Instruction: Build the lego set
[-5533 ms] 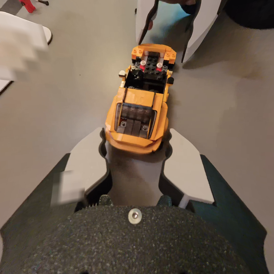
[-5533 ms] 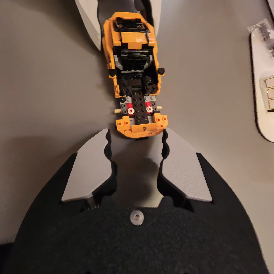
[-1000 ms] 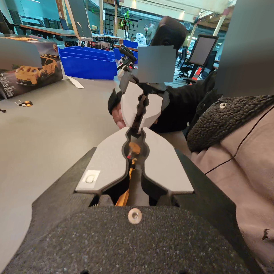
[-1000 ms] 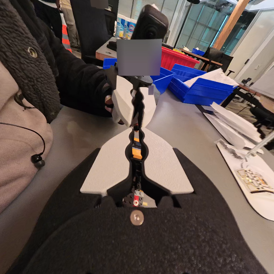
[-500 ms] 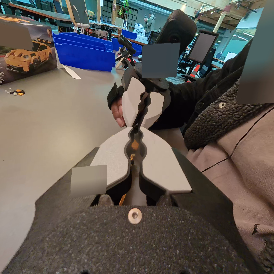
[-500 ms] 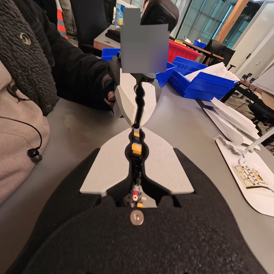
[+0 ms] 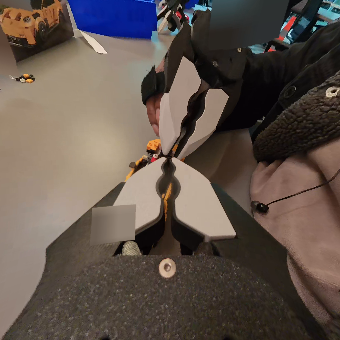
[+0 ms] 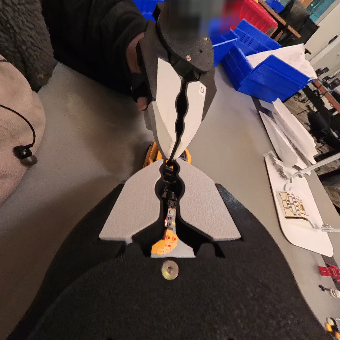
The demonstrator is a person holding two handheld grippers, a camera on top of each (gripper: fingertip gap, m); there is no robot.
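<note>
Lego car parts (image 7: 153, 147), orange and black, lay on the grey counter (image 7: 73, 138) directly beneath the two grippers, which met tip to tip above them. The left gripper (image 7: 167, 160) had its jaws closed to a thin slit, as did the right gripper (image 8: 170, 161); a tiny dark piece sat where the tips met, but which jaws held it could not be told. Only the left wrist view showed the set's box (image 7: 35, 27) and a small cluster of loose pieces (image 7: 24, 78). Only the right wrist view showed the sticker sheet (image 8: 298, 211), blue bins (image 8: 257, 70) and the model's orange end (image 8: 165, 244).
</note>
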